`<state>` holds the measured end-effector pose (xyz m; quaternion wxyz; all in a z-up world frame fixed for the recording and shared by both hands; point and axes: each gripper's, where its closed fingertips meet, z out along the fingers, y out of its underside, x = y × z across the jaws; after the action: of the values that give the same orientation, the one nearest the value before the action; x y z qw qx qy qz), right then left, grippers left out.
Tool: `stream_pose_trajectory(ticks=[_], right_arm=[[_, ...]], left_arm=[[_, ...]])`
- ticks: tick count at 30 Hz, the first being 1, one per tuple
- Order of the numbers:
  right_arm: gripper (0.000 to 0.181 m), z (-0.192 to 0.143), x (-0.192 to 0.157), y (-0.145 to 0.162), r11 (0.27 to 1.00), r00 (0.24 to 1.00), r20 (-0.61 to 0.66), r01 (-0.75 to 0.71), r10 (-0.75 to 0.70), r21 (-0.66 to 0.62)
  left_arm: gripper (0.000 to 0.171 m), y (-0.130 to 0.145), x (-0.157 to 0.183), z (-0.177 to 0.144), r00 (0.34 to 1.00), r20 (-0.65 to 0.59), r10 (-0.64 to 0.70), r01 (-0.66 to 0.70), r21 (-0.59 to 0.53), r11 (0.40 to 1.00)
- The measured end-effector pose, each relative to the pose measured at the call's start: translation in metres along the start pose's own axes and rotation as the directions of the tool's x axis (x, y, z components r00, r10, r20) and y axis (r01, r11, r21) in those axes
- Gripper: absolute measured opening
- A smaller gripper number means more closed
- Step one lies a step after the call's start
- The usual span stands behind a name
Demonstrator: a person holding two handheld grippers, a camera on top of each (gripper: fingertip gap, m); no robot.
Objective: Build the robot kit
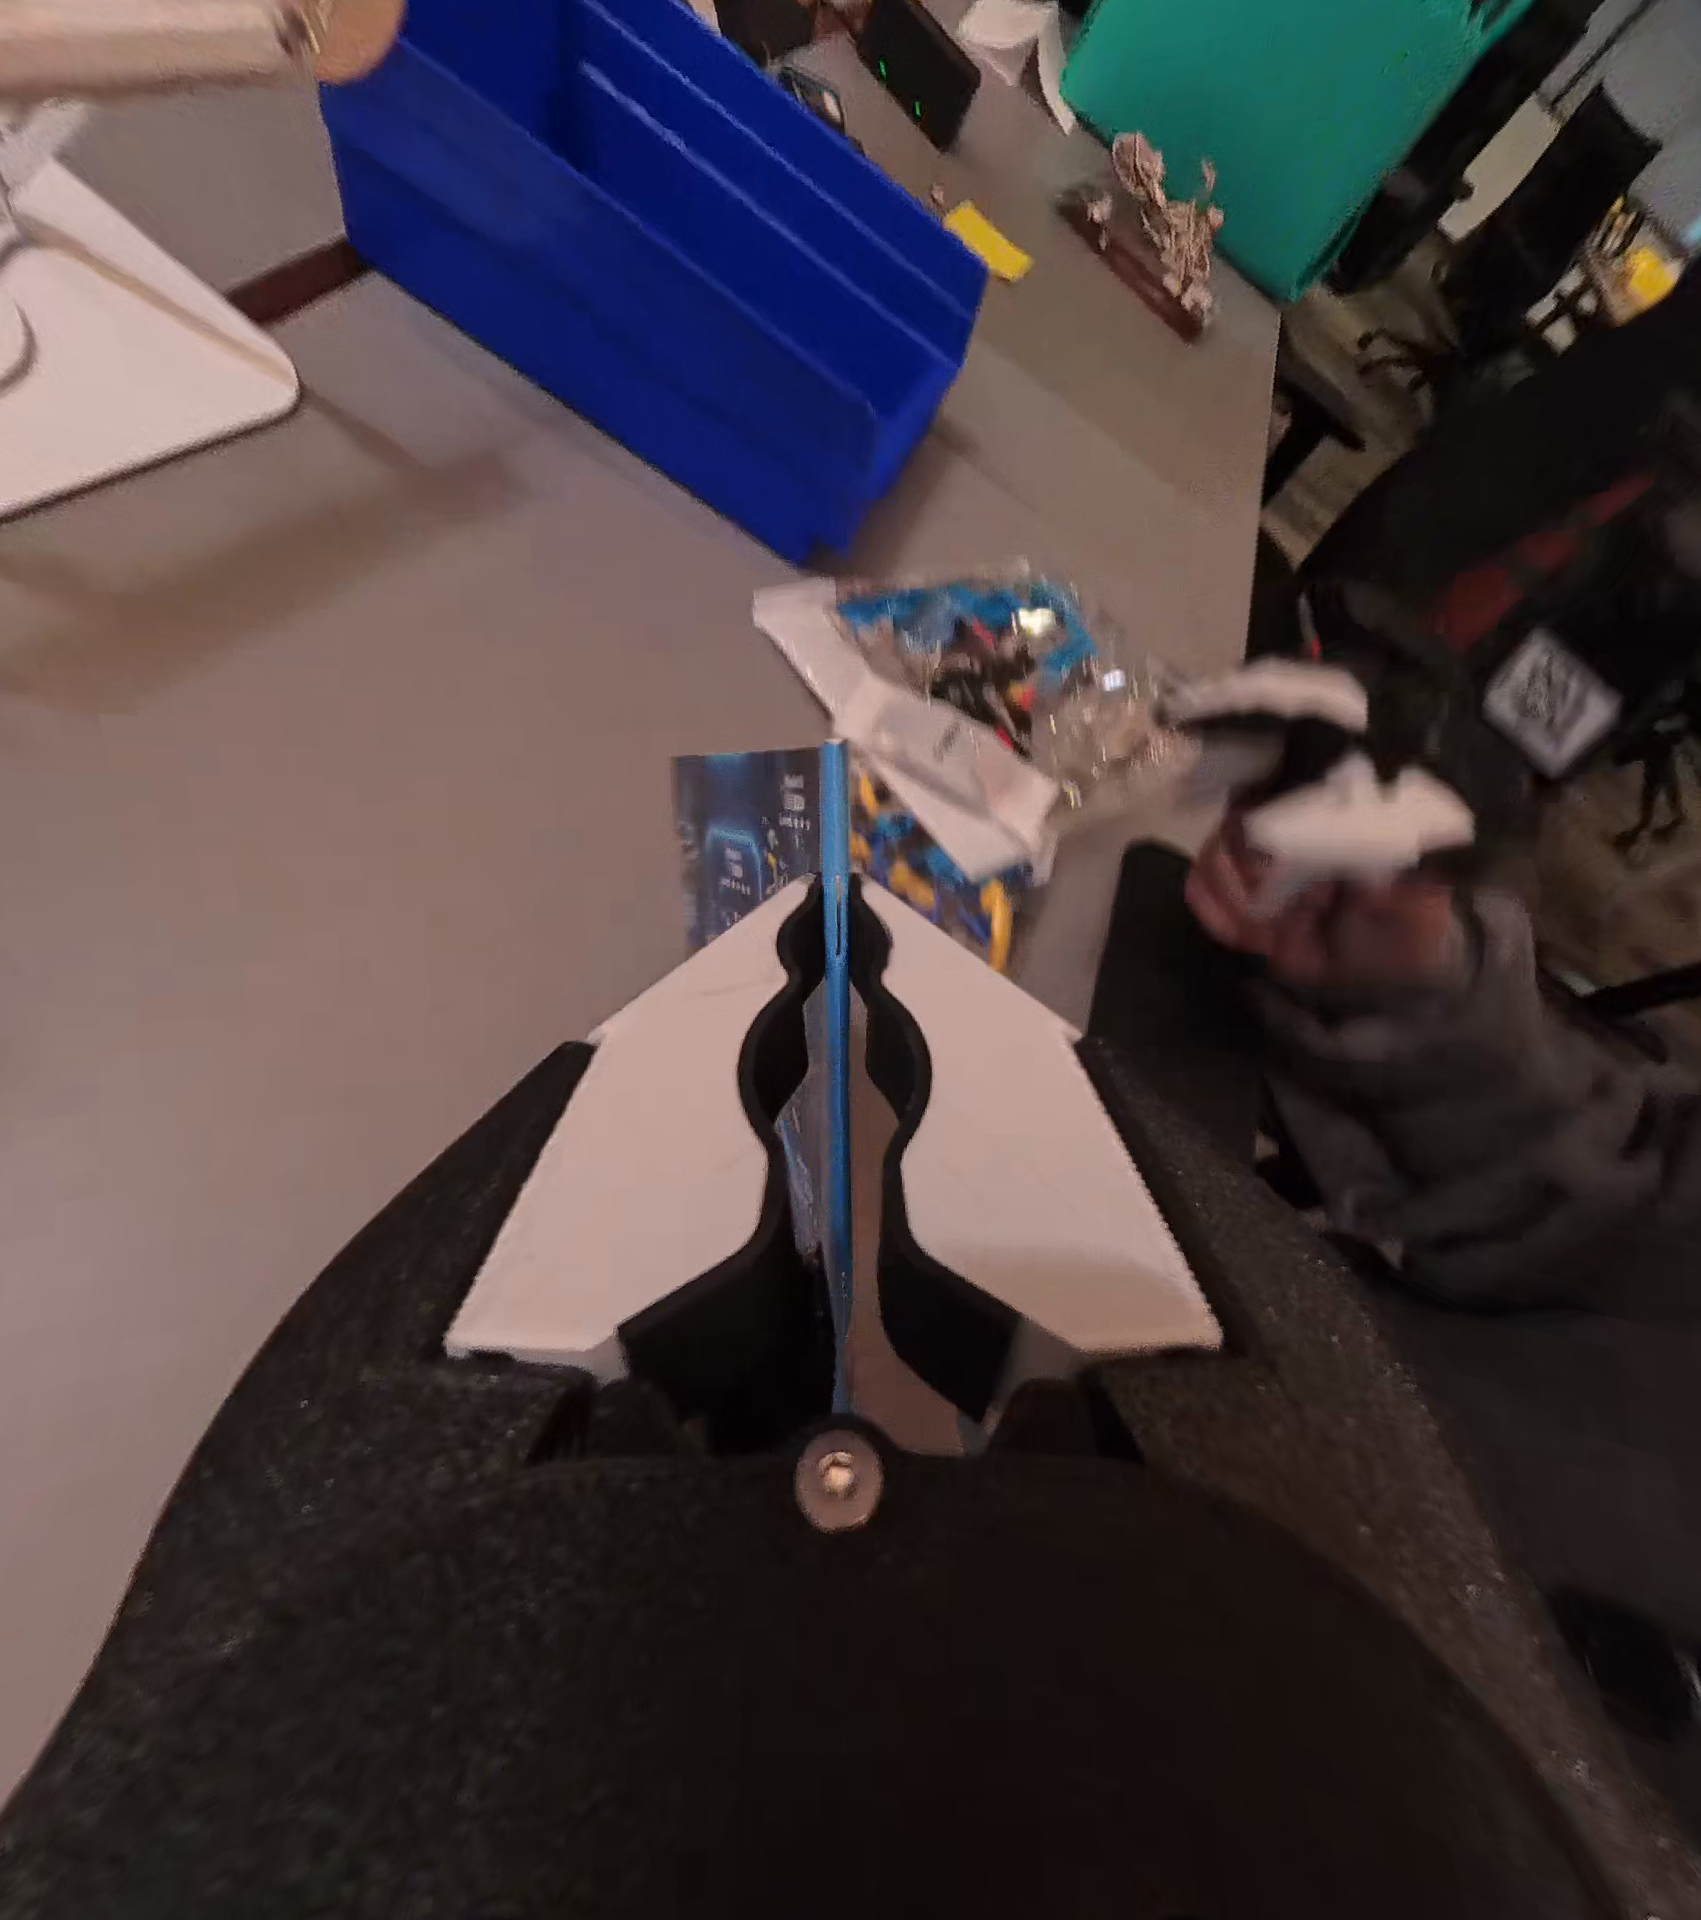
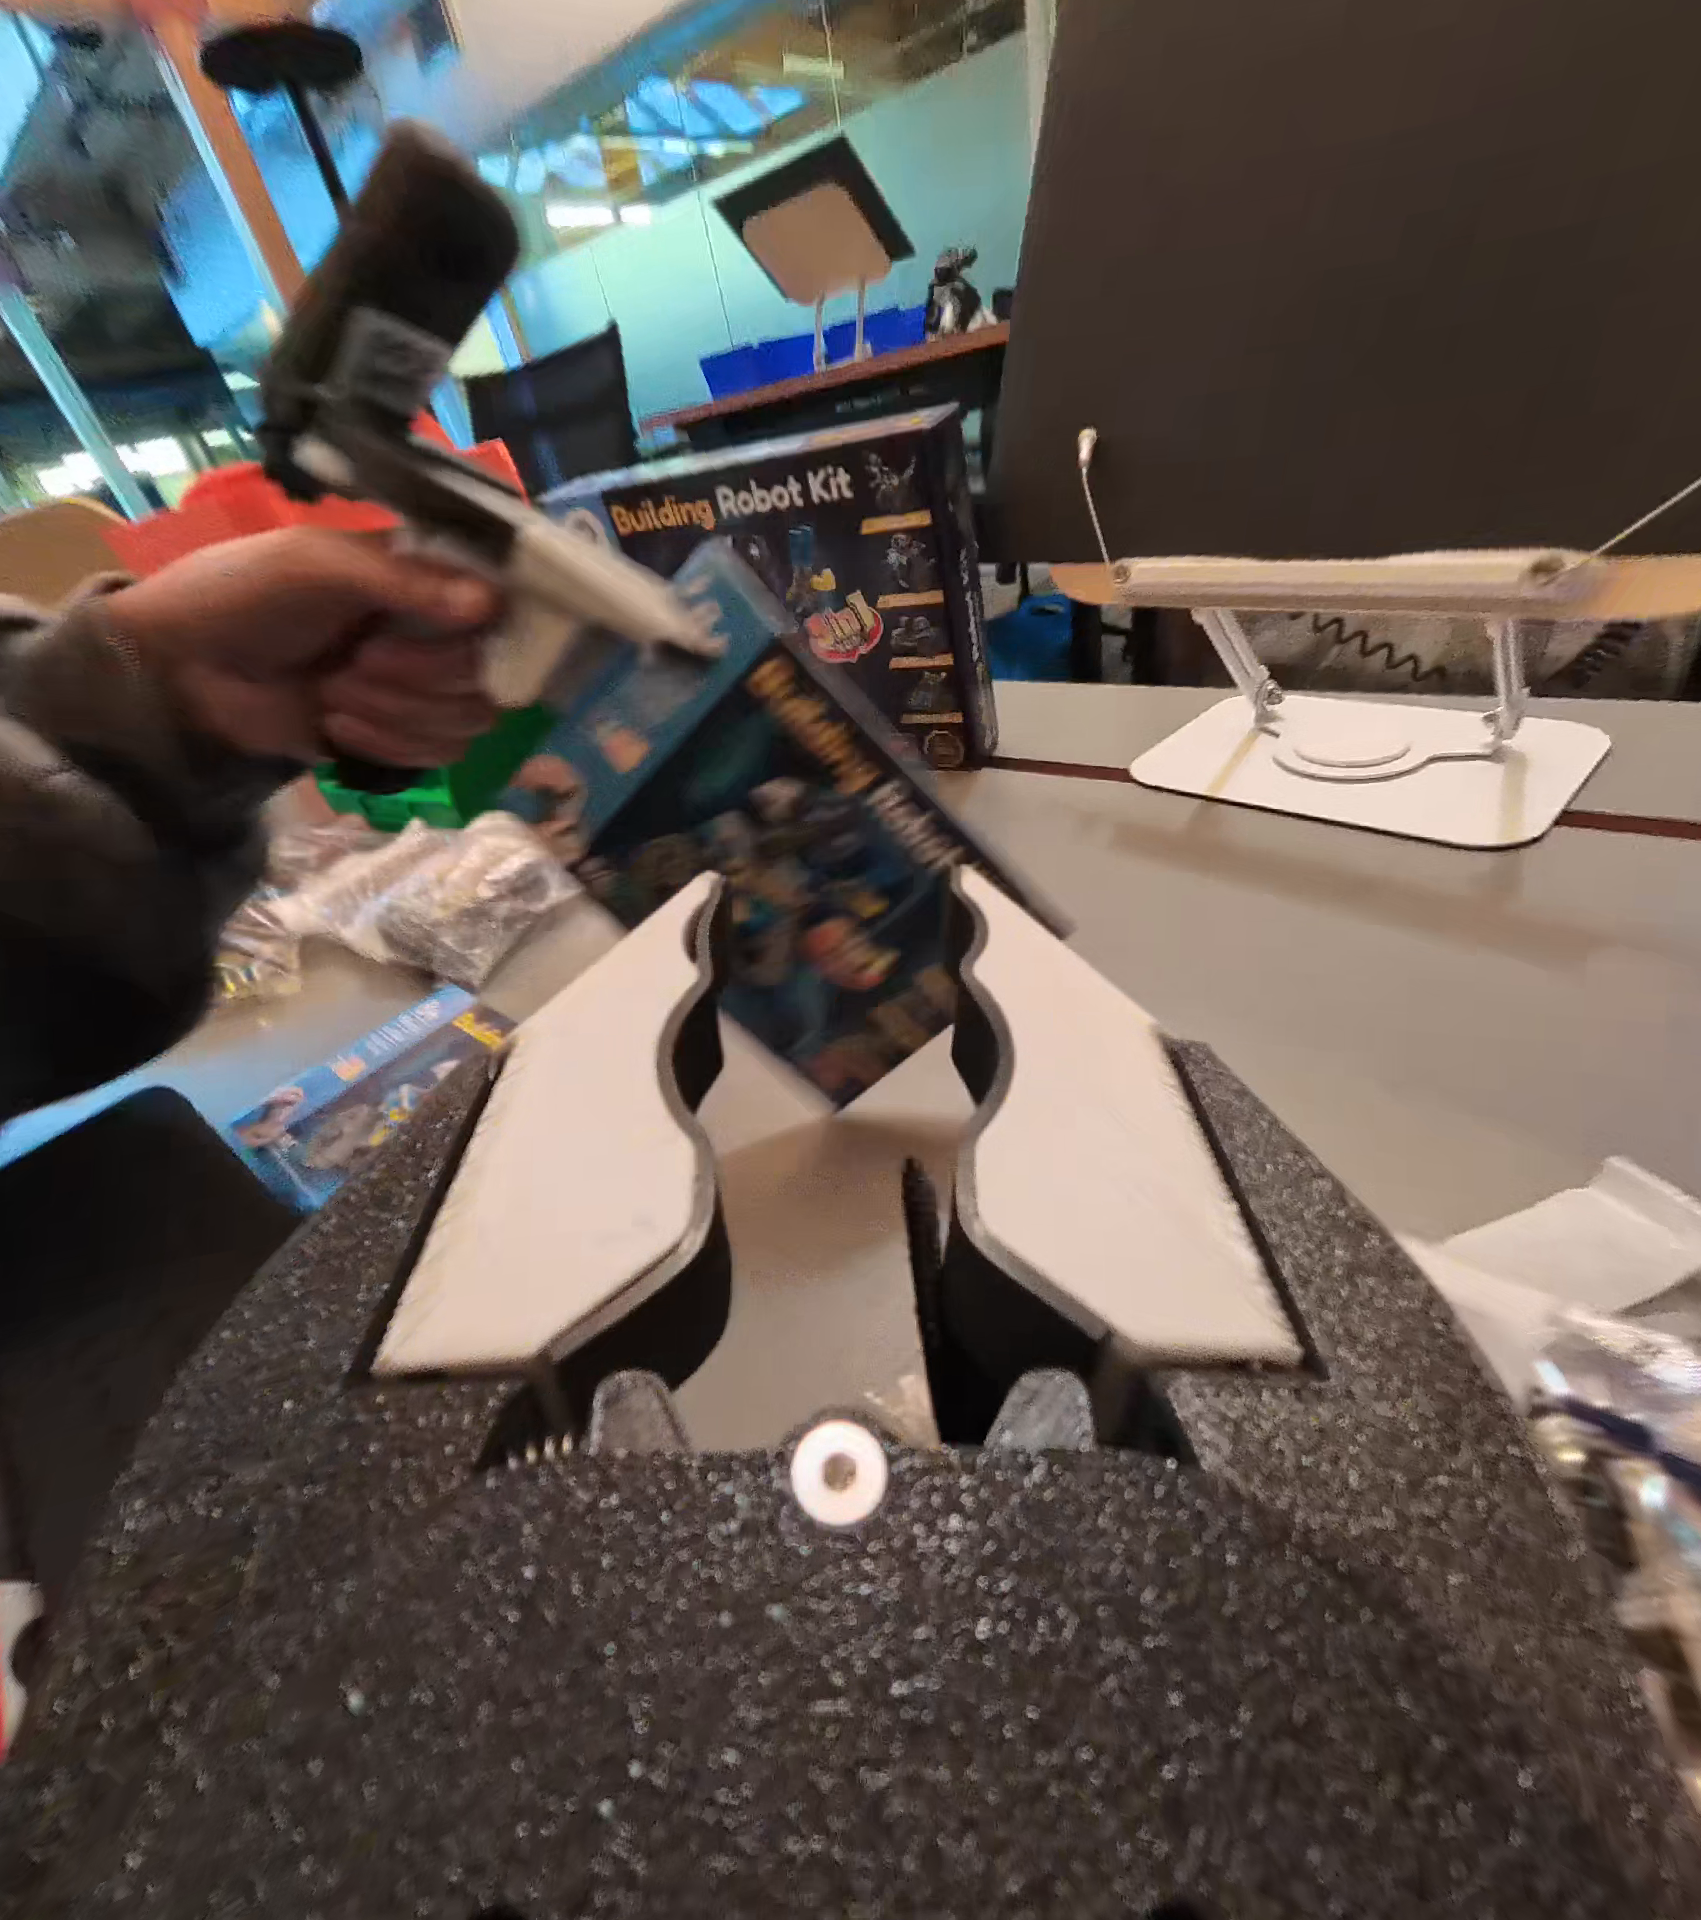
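Note:
My left gripper [image 1: 835, 894] is shut on the thin blue edge of a printed cardboard box [image 1: 737, 831]. In the right wrist view the same box [image 2: 804, 790] hangs tilted above the grey table [image 2: 1345, 987], with the left gripper [image 2: 638, 634] and a hand clamped on its upper blue side. My right gripper [image 2: 841, 914] is open and empty, and the box's lower corner shows just beyond and between its fingertips, whether touching I cannot tell. The right gripper [image 1: 1334, 769] also shows blurred at the right in the left wrist view, next to a clear bag of parts [image 1: 971, 675].
A blue bin [image 1: 659, 281] and a white stand [image 1: 46, 343] sit farther back on the table. A second dark printed box [image 2: 825, 582] stands upright behind. Bags of parts [image 2: 430, 904] lie at the left, another bag [image 2: 1677, 1455] at the right. A flat printed booklet [image 2: 358, 1101] lies near the front edge. The left gripper's tips are roughly 15 centimetres from the right gripper's.

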<state>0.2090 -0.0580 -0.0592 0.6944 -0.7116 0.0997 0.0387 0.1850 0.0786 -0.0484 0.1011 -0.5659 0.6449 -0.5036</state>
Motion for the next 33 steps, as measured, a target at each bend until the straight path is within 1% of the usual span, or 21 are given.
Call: stream_pose_trajectory(ticks=[2,4,5,7,8,9,11,13,14,16,18,19,20,21,22,23,24,26,29,32,33], right_arm=[[0.04,0.002,-0.009,0.017,1.0,1.0,0.025,-0.004,0.004,-0.006],[0.038,0.004,-0.016,0.032,0.998,0.999,0.026,0.043,-0.042,-0.044],[0.038,0.007,-0.02,0.034,0.996,0.997,0.039,0.069,-0.067,-0.052],[0.038,0.011,-0.027,0.044,0.992,0.993,0.078,0.093,-0.087,-0.082],[0.038,0.012,-0.03,0.051,0.99,0.992,0.093,0.098,-0.088,-0.105],[0.038,0.012,-0.031,0.056,0.987,0.991,0.102,0.103,-0.091,-0.125],[0.038,0.011,-0.034,0.057,0.987,0.989,0.113,0.104,-0.091,-0.121],[0.038,0.009,-0.036,0.053,0.991,0.989,0.127,0.09,-0.077,-0.1],[0.038,0.008,-0.035,0.052,0.992,0.989,0.128,0.082,-0.07,-0.093],[0.038,0.007,-0.033,0.051,0.996,0.99,0.135,0.057,-0.046,-0.075],[0.041,0.008,-0.031,0.052,0.996,0.99,0.143,0.019,-0.006,-0.088],[0.041,0.008,-0.031,0.052,0.996,0.989,0.149,0.01,0.002,-0.085],[0.041,0.007,-0.032,0.051,0.997,0.988,0.151,0.008,0.004,-0.081],[0.041,0.006,-0.032,0.05,0.997,0.988,0.151,0.012,0.0,-0.077],[0.041,0.006,-0.032,0.049,0.997,0.989,0.149,0.018,-0.007,-0.075],[0.041,0.006,-0.032,0.05,0.997,0.989,0.146,0.022,-0.01,-0.078],[0.041,0.007,-0.033,0.051,0.996,0.989,0.149,0.021,-0.009,-0.082],[0.041,0.006,-0.034,0.051,0.996,0.988,0.155,0.019,-0.006,-0.083],[0.041,0.007,-0.035,0.053,0.995,0.987,0.162,0.015,0.0,-0.094],[0.041,0.008,-0.036,0.056,0.994,0.986,0.166,0.023,-0.005,-0.107],[0.041,0.008,-0.036,0.056,0.994,0.986,0.166,0.025,-0.006,-0.109]], left_arm=[[0.002,-0.036,-0.021,0.03,1.0,0.003,-0.018,0.018,0.028,0.999],[0.002,-0.064,-0.039,0.061,0.988,-0.057,-0.145,0.149,0.064,0.987],[0.002,-0.074,-0.048,0.076,0.974,-0.099,-0.203,0.211,0.077,0.974],[0.002,-0.084,-0.081,0.105,0.941,-0.12,-0.315,0.326,0.083,0.942],[0.002,-0.083,-0.1,0.119,0.919,-0.128,-0.374,0.384,0.068,0.921],[0.002,-0.084,-0.115,0.131,0.876,-0.164,-0.454,0.467,0.053,0.883],[0.002,-0.098,-0.143,0.139,0.771,-0.261,-0.581,0.619,0.095,0.779],[0.001,-0.097,-0.17,0.142,0.743,-0.226,-0.63,0.663,0.127,0.738],[0.001,-0.103,-0.166,0.139,0.729,-0.274,-0.627,0.676,0.146,0.722],[0.001,-0.12,-0.133,0.137,0.709,-0.389,-0.587,0.678,0.147,0.721],[0.001,-0.128,-0.092,0.148,0.743,-0.408,-0.53,0.62,0.121,0.776],[0.001,-0.135,-0.077,0.151,0.763,-0.411,-0.5,0.592,0.13,0.796],[0.002,-0.143,-0.071,0.154,0.794,-0.391,-0.466,0.556,0.156,0.816],[0.002,-0.149,-0.073,0.156,0.831,-0.352,-0.432,0.515,0.192,0.835],[0.001,-0.15,-0.085,0.16,0.861,-0.284,-0.422,0.486,0.217,0.847],[0.002,-0.143,-0.105,0.166,0.884,-0.188,-0.428,0.463,0.225,0.858],[0.002,-0.129,-0.128,0.172,0.899,-0.089,-0.429,0.438,0.211,0.874],[0.002,-0.096,-0.172,0.182,0.875,0.046,-0.481,0.468,0.173,0.867],[0.002,-0.05,-0.217,0.197,0.842,0.182,-0.509,0.498,0.102,0.861],[0.003,-0.034,-0.23,0.201,0.781,0.156,-0.605,0.59,0.134,0.796],[0.006,-0.031,-0.232,0.2,0.781,0.161,-0.604,0.587,0.14,0.797]])
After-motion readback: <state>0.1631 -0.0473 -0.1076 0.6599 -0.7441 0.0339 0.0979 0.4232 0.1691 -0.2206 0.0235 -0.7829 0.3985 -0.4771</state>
